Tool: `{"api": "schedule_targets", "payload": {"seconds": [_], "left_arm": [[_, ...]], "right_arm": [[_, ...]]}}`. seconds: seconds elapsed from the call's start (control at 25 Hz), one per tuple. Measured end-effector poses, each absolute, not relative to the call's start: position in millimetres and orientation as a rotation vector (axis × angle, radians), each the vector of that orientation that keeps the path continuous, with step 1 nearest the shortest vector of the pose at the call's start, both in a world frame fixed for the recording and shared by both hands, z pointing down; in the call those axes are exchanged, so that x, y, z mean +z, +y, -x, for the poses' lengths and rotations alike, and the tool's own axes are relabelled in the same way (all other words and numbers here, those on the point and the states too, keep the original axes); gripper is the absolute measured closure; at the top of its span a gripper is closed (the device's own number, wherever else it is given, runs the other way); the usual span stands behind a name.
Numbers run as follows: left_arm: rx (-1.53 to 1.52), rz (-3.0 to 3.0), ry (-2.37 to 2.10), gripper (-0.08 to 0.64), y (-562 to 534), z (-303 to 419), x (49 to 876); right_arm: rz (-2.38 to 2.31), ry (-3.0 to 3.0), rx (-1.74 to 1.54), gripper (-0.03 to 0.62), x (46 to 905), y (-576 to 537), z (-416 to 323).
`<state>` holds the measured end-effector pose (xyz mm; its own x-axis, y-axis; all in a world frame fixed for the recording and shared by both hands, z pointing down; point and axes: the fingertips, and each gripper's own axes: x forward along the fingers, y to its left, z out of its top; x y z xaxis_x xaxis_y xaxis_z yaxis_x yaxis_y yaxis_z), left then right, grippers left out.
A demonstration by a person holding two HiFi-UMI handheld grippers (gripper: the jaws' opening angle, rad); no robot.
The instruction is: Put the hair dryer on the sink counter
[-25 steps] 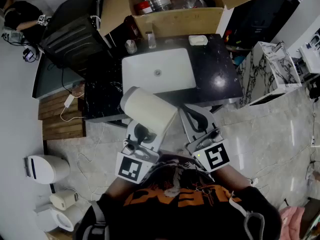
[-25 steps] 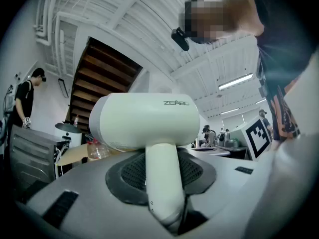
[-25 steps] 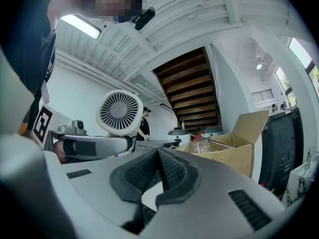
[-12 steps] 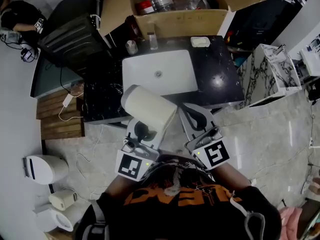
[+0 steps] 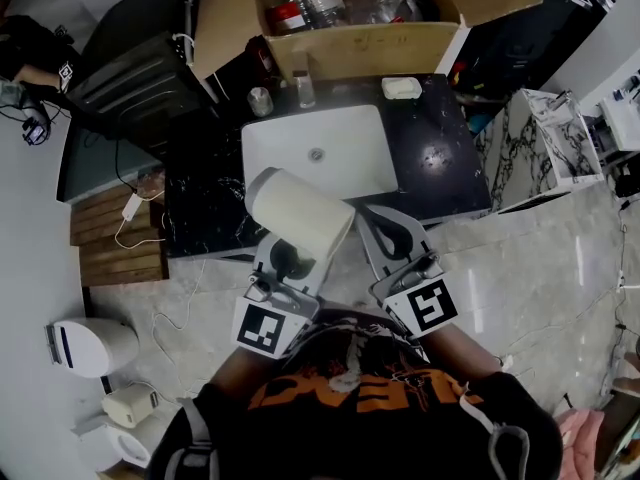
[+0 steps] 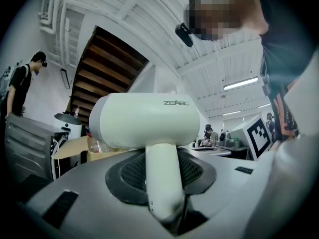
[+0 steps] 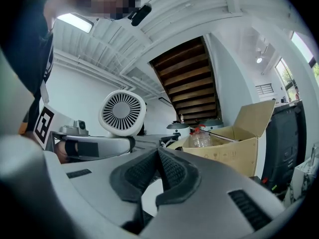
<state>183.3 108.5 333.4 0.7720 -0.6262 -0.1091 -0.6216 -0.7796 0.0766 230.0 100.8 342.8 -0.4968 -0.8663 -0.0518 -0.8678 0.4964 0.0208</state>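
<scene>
Left gripper view: the left hand-held gripper [image 6: 162,176] clamps the handle of the hair dryer [image 6: 144,121], held above the near edge of the table [image 5: 440,158]. The right hand-held gripper [image 7: 158,171] is clenched and empty. The sink [image 5: 320,153] lies ahead, with a cardboard box [image 5: 360,43] at the far edge.

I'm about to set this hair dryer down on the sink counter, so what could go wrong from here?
The left gripper clamps the hair dryer by its handle alone, with the bulky head beyond the jaws, so it may twist or slip. The white basin fills the middle of the counter; set near its rim, the dryer might slide in.
</scene>
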Motion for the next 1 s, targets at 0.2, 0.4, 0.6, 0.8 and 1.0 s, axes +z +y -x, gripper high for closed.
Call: {"api": "schedule_targets", "payload": {"seconds": [0.2,0.4,0.6,0.8,1.0], "left_arm": [[-0.195,-2.914,-1.000,0.402,84.7,-181.3,333.7],[-0.186,-2.912,-0.965,0.402,58.8,-176.9,333.8],[-0.170,-2.925,-0.930,0.402,34.2,-168.6,335.0],[-0.134,-2.951,-0.898,0.402,9.9,-154.2,339.2],[-0.144,-2.951,-0.873,0.402,-15.4,-137.4,341.2]], "right_arm": [[1.593,2.688,0.066,0.578,344.9,78.3,-229.1],[1.628,2.674,0.066,0.578,343.5,53.9,-224.6],[1.669,2.662,0.045,0.578,345.6,29.3,-218.2],[1.694,2.652,0.032,0.578,346.1,5.5,-204.3],[1.708,2.645,0.025,0.578,346.4,-20.3,-184.7]]}}
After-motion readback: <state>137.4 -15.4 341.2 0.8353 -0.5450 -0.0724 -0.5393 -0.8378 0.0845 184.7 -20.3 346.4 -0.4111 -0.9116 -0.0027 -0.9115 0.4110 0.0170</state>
